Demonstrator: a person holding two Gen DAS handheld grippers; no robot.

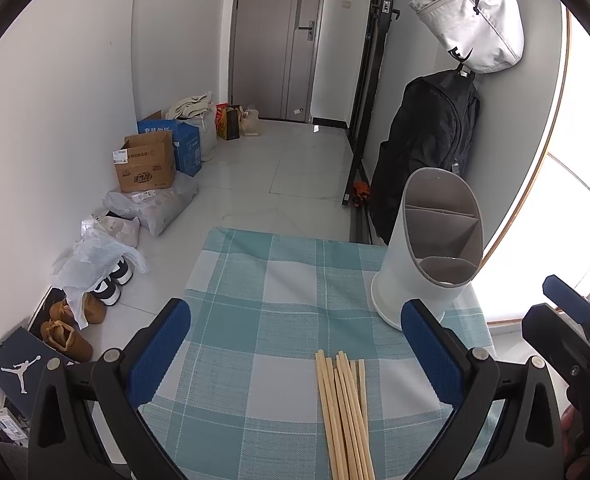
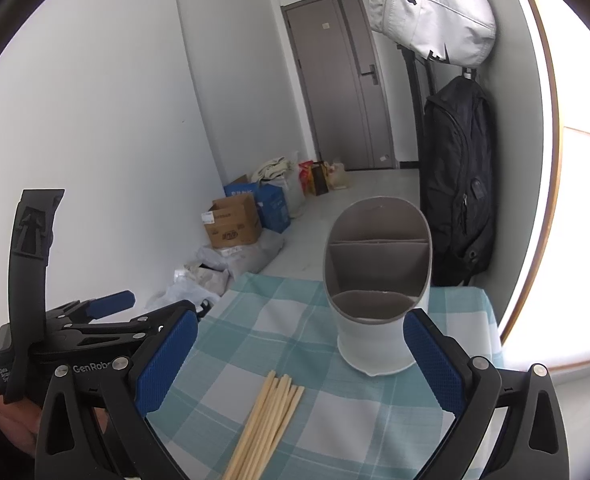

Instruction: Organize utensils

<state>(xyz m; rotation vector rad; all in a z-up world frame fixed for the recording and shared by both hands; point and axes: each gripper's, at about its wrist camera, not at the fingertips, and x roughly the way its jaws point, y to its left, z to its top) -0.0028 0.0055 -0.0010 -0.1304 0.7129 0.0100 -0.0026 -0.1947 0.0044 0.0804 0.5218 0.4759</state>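
Both tools, left tool & right tool, are wide apart, empty. Chopsticks lie loose; they may scatter. Tall holder may tip.

- Your chopsticks look like pale, matt wood.
- The utensil holder reads as smooth matt plastic.
- The checked tablecloth is woven cloth.
- Your gripper pads show textured blue rubber.
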